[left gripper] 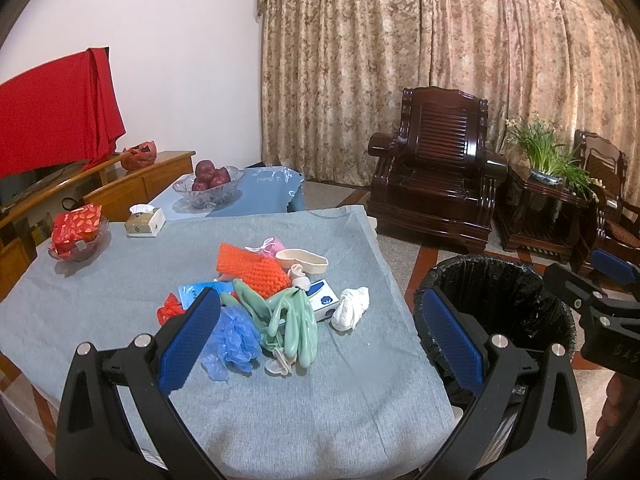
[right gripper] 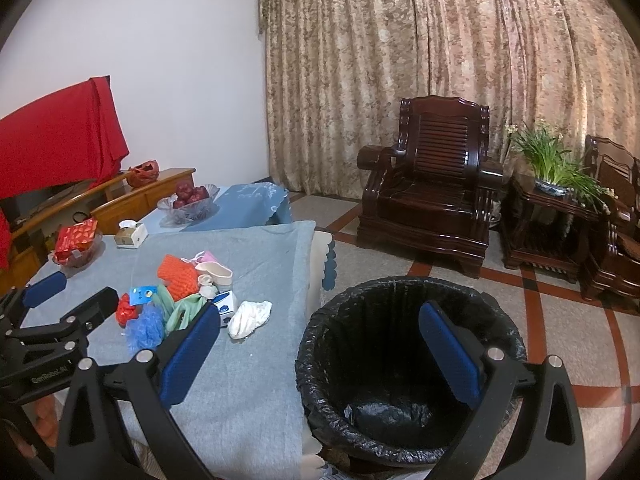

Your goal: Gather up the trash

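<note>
Left gripper (left gripper: 320, 332): fingers wide, holding nothing.
Right gripper (right gripper: 320, 336): fingers wide, above bin (right gripper: 320, 368).
Trash pile (left gripper: 276, 296): mid table (left gripper: 100, 300).

Home living room; carved armchair (left gripper: 434, 164); floral curtains (left gripper: 440, 60).

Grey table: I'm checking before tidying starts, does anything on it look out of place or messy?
Yes. A jumbled heap sits mid-table: green rubber gloves, a blue plastic wad, an orange knitted piece and a crumpled white tissue, overlapping and askew. The lined trash bin beside the table looks empty. Both grippers are open.
</note>
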The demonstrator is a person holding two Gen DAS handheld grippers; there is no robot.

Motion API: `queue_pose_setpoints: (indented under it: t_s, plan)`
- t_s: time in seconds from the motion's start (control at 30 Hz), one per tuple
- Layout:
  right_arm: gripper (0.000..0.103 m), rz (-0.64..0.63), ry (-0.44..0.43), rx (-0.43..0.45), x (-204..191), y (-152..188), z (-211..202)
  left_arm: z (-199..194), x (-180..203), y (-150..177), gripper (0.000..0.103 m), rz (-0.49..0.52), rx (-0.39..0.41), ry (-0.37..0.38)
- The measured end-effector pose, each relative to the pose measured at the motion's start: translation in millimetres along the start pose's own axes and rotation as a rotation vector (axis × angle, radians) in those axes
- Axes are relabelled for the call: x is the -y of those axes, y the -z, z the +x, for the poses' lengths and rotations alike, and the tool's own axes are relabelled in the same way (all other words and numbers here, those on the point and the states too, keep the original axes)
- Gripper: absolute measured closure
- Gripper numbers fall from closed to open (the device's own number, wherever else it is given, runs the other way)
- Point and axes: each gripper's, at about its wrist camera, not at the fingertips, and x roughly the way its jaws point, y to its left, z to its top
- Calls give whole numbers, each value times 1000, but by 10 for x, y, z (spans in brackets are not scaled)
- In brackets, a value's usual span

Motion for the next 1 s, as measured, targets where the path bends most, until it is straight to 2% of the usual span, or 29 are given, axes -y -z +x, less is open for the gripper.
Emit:
queue_pose_setpoints:
  t_s: [0.2, 0.37, 0.6, 0.77, 1.0]
  plan:
    - [6, 2, -36, -8, -103, -36, 163, 99, -244, 30, 5, -32, -3, -53]
    - [6, -12, -87, -21, -306, -23, 376, 324, -653, 125, 5, -78, -31, -95]
    - [6, -41, -147, -40, -689, 73, 754, 531, -1090, 343, 5, -58, -58, -145]
    - [17, -25, -200, -105, -931, 230, 1118, 713, -1347, 542, 5, -83, -103, -192]
    - [28, -85, -230, -170, -1227, 418, 1499, 919, -1620, 685, 5, -150, -130, -174]
